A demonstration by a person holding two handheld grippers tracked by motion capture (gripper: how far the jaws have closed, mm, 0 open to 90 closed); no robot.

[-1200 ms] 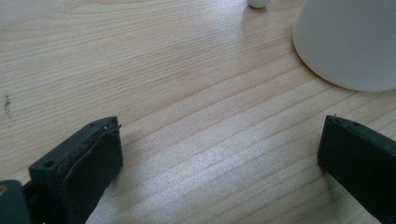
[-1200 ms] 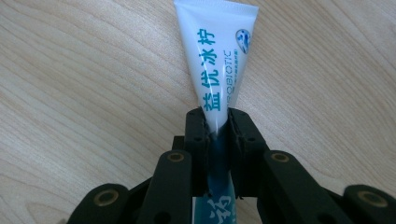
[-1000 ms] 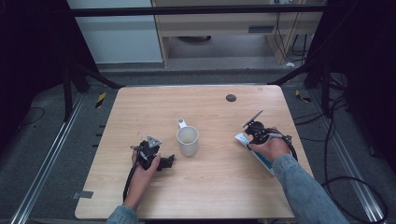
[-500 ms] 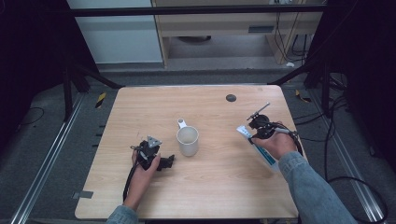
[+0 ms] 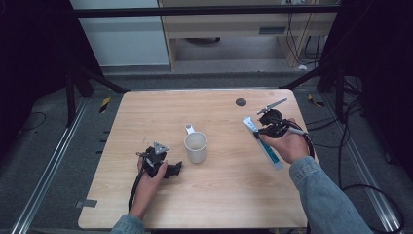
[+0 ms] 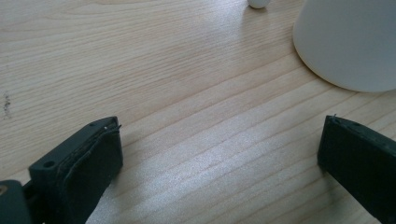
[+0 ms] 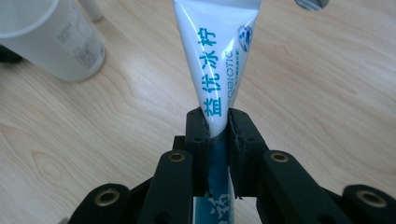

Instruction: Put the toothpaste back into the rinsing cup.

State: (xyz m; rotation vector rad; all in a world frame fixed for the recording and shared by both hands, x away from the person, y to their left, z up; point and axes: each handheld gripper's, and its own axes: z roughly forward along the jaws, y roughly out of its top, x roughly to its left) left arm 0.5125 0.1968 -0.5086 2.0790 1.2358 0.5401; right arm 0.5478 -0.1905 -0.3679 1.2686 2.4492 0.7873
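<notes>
My right gripper [image 7: 217, 135] is clenching a white toothpaste tube [image 7: 219, 56], whose blue lettering the right gripper view is showing. My left gripper [image 5: 168, 168] is resting spread wide on the table [image 5: 219, 204] beside the white mug [image 5: 196, 147], as the high view is showing.

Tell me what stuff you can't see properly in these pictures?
- Toothpaste tube: in the right gripper view its lower end is hidden behind the right gripper, and its top is cut off by the frame edge.
- White mug: in the left gripper view the picture's edges cut off most of it.
- Mug: in the high view, too small to tell whether anything is inside.
- Left gripper: partly covered by the hand in the high view.
</notes>
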